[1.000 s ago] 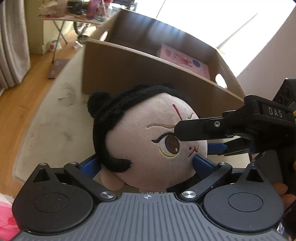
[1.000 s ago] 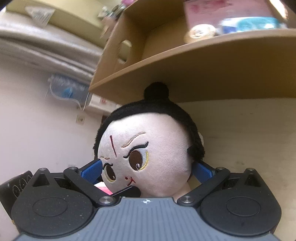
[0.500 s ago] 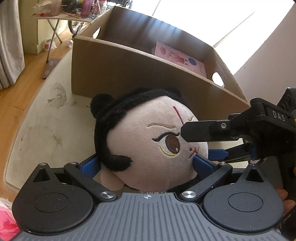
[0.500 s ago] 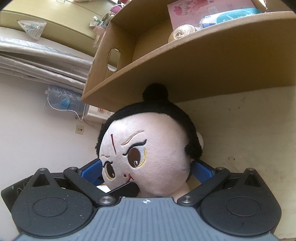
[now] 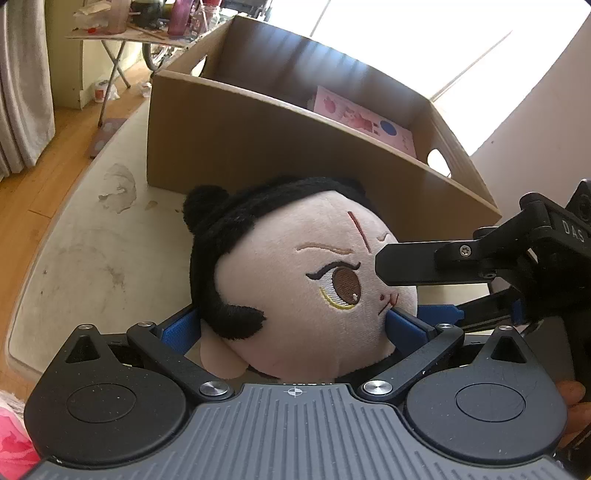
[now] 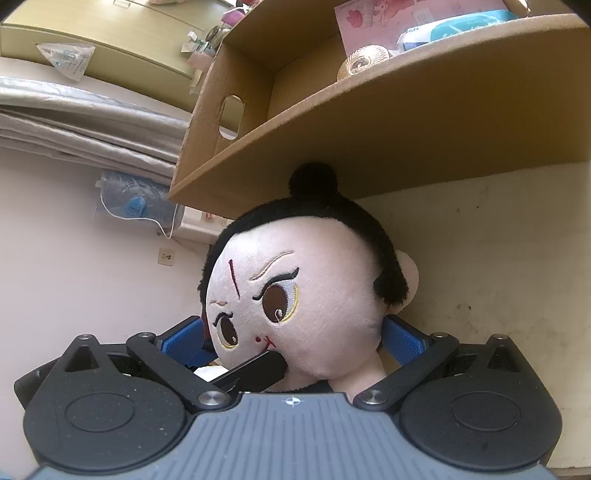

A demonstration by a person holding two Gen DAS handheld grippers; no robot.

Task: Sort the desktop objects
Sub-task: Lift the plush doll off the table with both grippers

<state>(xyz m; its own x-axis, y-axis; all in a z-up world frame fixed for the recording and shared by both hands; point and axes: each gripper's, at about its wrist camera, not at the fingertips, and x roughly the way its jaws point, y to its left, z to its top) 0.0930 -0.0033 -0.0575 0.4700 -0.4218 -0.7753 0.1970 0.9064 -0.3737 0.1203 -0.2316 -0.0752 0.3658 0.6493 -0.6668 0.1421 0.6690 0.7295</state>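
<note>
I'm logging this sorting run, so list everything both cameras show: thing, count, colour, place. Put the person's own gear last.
plush doll: one, pale face with black hair, between both sets of fingers, in front of the box.
cardboard box: one, brown, open top, on the table behind the doll.
pink card: one, pink with printed figures, inside the box.
round woven item: one, golden, inside the box.
blue-white packet: one, inside the box beside the card.
table: one, off-white, stained, under the box.
folding table: one, cluttered, far background.
left gripper: one, black with blue fingers, shut on the doll.
right gripper: one, black with blue fingers, shut on the doll.
</note>
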